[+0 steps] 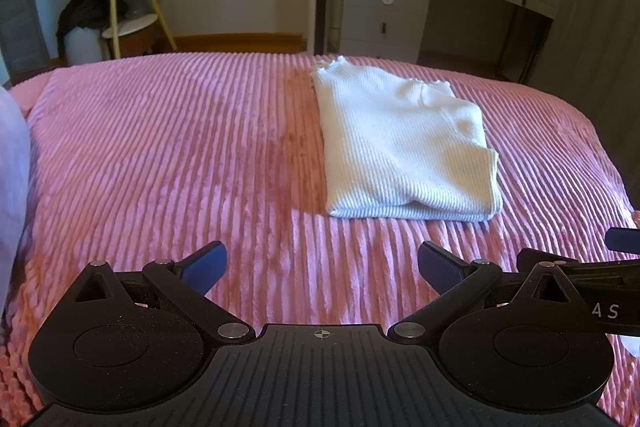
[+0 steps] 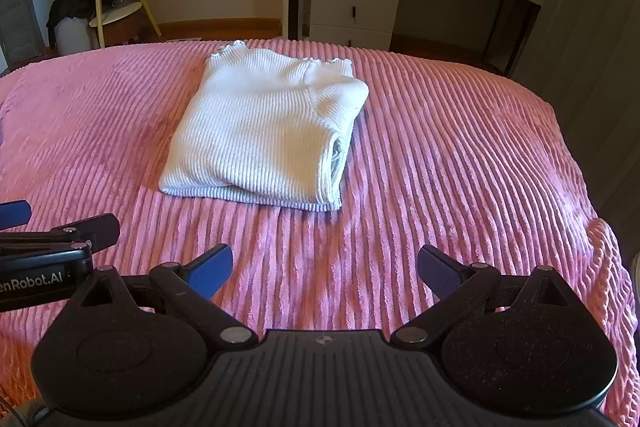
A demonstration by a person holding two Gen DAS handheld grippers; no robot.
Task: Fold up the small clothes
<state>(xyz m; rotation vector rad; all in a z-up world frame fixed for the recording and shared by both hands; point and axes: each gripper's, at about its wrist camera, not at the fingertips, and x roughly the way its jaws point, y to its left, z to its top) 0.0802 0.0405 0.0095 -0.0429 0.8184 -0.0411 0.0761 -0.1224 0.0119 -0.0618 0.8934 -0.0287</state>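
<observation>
Right wrist view: white ribbed knit top [image 2: 264,131] lies folded into a compact rectangle on the pink corduroy bedspread [image 2: 460,155], apart from both tools. Right gripper [image 2: 325,273] and left gripper [image 1: 322,269] are spread wide w/ nothing between fingers, hovering near the bed's front edge. Looks like folding's basically done; next prob. one last half-fold or tidy, needing a pinch at the near hem.

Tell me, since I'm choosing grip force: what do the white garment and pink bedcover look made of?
White garment: apparently a soft rib knit, matte, shown by fine parallel ribs and frilled edges. Pink bedcover: seemingly plush corduroy-like fleece, with thick raised ridges and a slight sheen.
</observation>
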